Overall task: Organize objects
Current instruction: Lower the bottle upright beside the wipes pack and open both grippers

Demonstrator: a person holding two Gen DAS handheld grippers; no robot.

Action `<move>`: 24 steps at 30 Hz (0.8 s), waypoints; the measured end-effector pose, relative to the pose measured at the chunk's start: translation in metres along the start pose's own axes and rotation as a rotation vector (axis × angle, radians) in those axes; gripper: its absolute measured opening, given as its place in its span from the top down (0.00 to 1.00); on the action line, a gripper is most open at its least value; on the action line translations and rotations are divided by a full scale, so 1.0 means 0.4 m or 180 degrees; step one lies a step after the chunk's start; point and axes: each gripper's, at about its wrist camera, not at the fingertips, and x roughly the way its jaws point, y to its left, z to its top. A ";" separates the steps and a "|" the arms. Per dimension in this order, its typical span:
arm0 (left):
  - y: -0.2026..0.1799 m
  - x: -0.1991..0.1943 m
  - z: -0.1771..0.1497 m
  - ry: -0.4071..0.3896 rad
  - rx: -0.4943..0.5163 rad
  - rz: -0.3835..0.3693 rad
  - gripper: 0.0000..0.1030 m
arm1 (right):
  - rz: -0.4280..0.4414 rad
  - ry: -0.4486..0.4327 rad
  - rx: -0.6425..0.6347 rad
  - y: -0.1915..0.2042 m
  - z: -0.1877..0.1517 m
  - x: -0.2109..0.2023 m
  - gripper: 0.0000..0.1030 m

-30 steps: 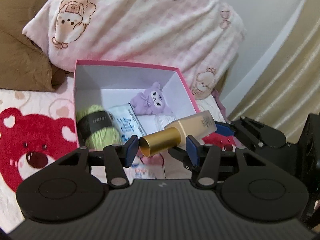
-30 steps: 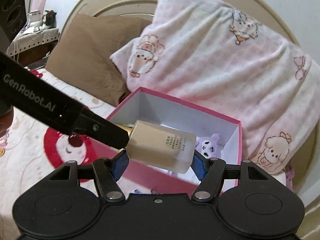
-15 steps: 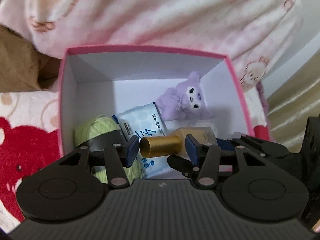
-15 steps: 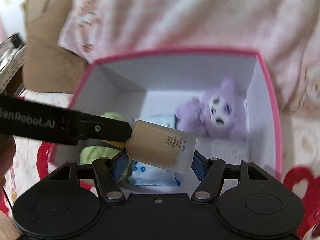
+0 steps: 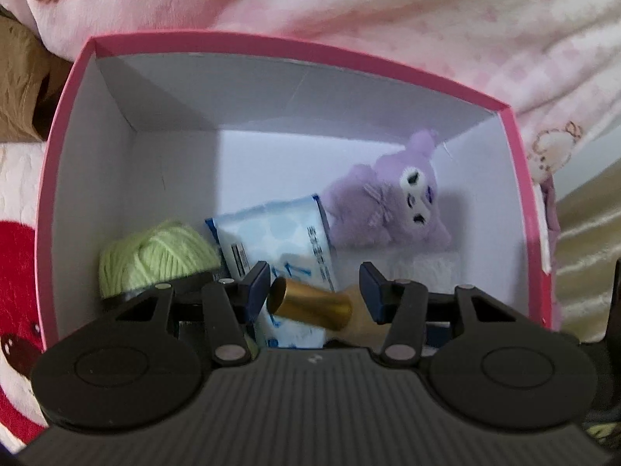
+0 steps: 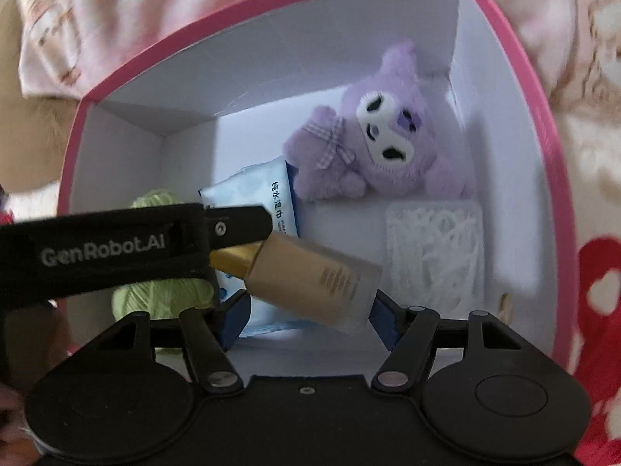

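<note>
A beige foundation bottle (image 6: 316, 281) with a gold cap (image 5: 310, 305) is held over the open pink box (image 5: 271, 44). My right gripper (image 6: 306, 310) is shut on the bottle's body. My left gripper (image 5: 315, 287) stands around the gold cap; its fingers are a little apart from the cap, so it looks open. The left gripper also shows in the right wrist view (image 6: 233, 229). Inside the box lie a purple plush toy (image 6: 378, 136), a blue wet-wipes pack (image 5: 279, 240), a green yarn ball (image 5: 155, 254) and a clear packet of white picks (image 6: 434, 244).
The box (image 6: 543, 116) stands on a bed with a red bear sheet (image 5: 15, 272). A pink patterned pillow (image 5: 349, 7) lies behind the box and a brown pillow (image 5: 19, 89) at the left. The box floor at the back left is bare white.
Both grippers have moved forward and down over the box with the bottle. The bottle now hangs lower inside the box, above the wipes pack. The left fingers have spread a little from the cap.
</note>
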 end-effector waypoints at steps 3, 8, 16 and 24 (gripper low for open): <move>0.003 0.018 0.006 -0.0024 -0.0043 -0.0050 0.53 | 0.0119 0.0020 0.0129 -0.023 -0.005 0.004 0.29; -0.014 0.045 0.016 -0.0097 -0.0010 -0.0127 0.53 | 0.0200 0.0040 0.0145 -0.034 -0.027 -0.009 0.29; -0.050 0.039 0.035 -0.0126 0.0012 -0.0635 0.56 | 0.0097 -0.0227 -0.0171 -0.031 -0.029 -0.058 0.39; -0.021 -0.001 0.015 -0.0166 0.0311 -0.0104 0.56 | 0.0022 -0.0382 -0.0882 -0.006 -0.046 -0.049 0.64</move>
